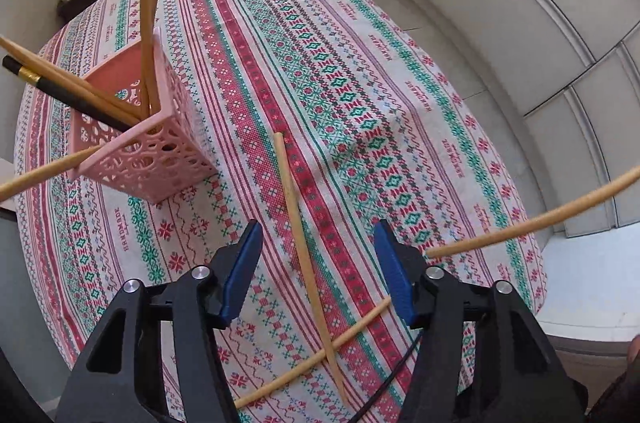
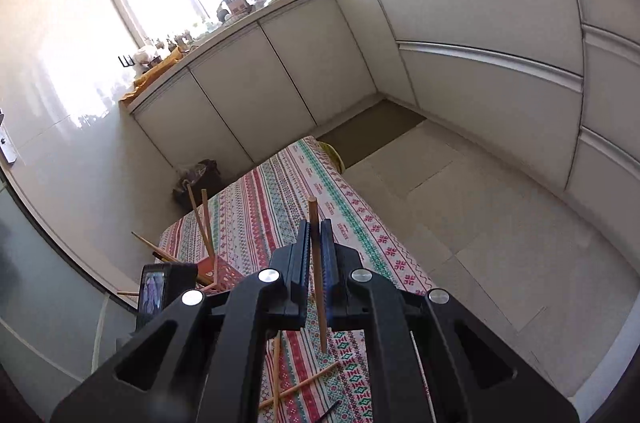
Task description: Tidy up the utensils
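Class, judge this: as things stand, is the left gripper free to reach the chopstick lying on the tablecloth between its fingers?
Probably yes. The left gripper is open above the chopstick; only another chopstick crosses under its near end.

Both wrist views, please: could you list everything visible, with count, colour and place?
Perforated plastic utensil basket: one, pink, on the tablecloth at left.
Wooden chopsticks in the basket: about five, tan, leaning out.
Black chopstick with gold band: one, in the basket.
Loose wooden chopsticks: two, tan, crossed on the cloth under the left gripper.
Patterned woven tablecloth: one, red, green and white, covering the table.
Kitchen cabinets: white, beyond the table.
Left gripper: black with blue pads, jaws open above the crossed pair.
Right gripper: jaws shut on one held wooden chopstick.
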`<state>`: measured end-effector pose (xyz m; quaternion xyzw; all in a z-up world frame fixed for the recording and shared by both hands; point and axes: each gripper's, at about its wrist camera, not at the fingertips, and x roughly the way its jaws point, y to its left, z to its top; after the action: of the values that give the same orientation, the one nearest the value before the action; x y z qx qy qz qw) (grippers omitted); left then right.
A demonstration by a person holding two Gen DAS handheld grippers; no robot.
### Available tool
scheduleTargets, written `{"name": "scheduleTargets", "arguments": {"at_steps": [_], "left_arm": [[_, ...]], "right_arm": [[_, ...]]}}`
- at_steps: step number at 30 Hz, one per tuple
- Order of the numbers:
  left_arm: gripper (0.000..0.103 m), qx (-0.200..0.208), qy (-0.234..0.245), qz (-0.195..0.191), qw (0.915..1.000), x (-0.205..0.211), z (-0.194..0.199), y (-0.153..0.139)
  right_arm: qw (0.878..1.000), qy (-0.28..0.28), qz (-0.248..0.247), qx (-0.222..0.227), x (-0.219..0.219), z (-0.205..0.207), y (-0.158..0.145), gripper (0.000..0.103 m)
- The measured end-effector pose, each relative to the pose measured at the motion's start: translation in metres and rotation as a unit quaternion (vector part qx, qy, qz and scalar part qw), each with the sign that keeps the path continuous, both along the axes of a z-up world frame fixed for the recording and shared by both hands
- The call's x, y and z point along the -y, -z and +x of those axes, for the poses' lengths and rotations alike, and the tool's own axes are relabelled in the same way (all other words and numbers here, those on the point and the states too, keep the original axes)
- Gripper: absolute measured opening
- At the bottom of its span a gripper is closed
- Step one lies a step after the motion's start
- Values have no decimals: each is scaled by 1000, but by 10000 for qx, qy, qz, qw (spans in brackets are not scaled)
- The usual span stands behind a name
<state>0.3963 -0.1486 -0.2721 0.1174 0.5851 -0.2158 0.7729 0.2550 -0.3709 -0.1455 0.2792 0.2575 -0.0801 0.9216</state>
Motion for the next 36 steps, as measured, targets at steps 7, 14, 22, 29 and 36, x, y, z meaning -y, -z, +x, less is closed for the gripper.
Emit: {"name": "scheduleTargets", "arguments": {"at_steps": [7,14,22,29,36], "left_arm": [[33,-166,60,592,9981,23,30,27],[28,-380,-98,852,9956,24,49,54],[7,-36,336,773,9964,41,44,58],[7,1161,382,-455,9915,20,-26,0],[7,2485,78,-1794,9518,-33,-92,-94]], "right_arm": [[9994,40,337,-116,19,4,28,6],[9992,-70,386,-97,25,9,29,6],[9989,-92,444,-94,26,9,32,6],[9992,-197,347,17,17,1,26,6],[9994,-246,181,162,-2,-10,12,6]]}}
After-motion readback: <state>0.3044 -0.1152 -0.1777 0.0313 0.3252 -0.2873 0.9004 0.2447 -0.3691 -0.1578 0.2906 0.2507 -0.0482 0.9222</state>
